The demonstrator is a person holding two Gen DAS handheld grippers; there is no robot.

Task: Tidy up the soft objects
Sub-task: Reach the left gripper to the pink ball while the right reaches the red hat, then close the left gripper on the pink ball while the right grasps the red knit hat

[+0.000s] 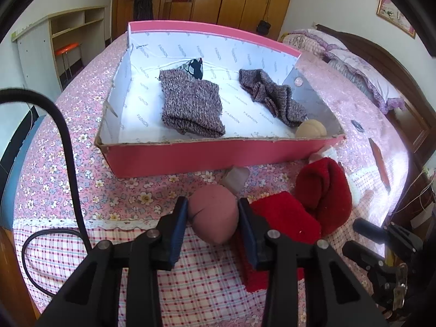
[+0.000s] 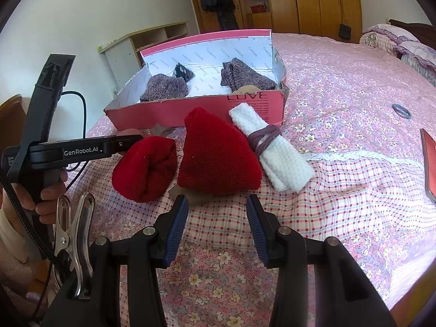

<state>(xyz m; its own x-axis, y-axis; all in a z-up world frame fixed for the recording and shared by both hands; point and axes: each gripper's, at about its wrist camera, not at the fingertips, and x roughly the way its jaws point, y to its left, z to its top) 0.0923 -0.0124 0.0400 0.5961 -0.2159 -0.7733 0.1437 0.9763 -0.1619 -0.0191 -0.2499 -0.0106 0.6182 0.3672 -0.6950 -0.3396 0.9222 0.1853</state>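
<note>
A dusty-pink rolled sock ball (image 1: 214, 218) lies on the checked bedspread, and my left gripper (image 1: 213, 201) is shut on it, a blue pad pressed to each side. Right beside it lie two red fleecy socks (image 1: 324, 193) (image 1: 283, 218). In the right wrist view my right gripper (image 2: 217, 199) stands open with nothing between its fingers, just short of the larger red sock (image 2: 218, 155). The smaller red roll (image 2: 147, 169) is to its left. To its right lies a white roll tied with a purple band (image 2: 272, 147). The pink box (image 1: 190, 155) beyond holds two grey knit pieces (image 1: 190, 103) (image 1: 272, 95) and a beige sock ball (image 1: 310, 129).
A black patterned item (image 1: 194, 66) lies at the back of the box. A thin brownish stocking (image 2: 188, 194) peeks from under the red sock. A black cable (image 1: 68, 150) trails at the left. A dark hair tie (image 2: 402, 110) and a red flat object (image 2: 429, 163) lie on the bed to the right.
</note>
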